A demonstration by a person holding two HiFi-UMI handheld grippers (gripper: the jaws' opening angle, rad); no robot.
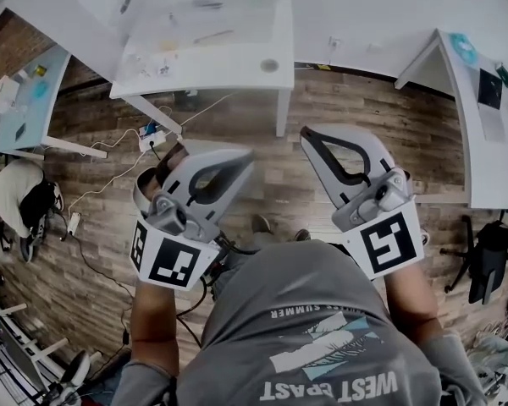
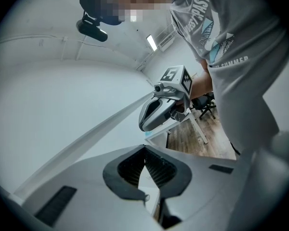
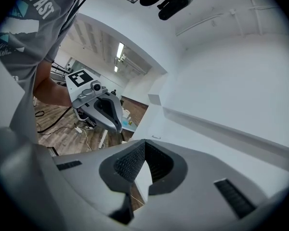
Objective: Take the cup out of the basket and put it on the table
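No cup and no basket shows in any view. In the head view both grippers are held out level over the wooden floor, in front of the person's grey T-shirt. My left gripper [image 1: 246, 161] has its jaws together with nothing between them; its own view shows the tips meeting [image 2: 144, 148]. My right gripper [image 1: 308, 134] is likewise shut and empty [image 3: 144, 141]. Each gripper view catches the other gripper off to the side: the right gripper [image 2: 156, 114] and the left gripper [image 3: 106, 112].
A white table [image 1: 237, 53] with small scattered items stands ahead. Another white table [image 1: 483, 134] is at the right, and a pale blue one [image 1: 25, 108] at the left. A power strip [image 1: 151, 135] and cables lie on the floor. A black chair [image 1: 491, 256] stands at right.
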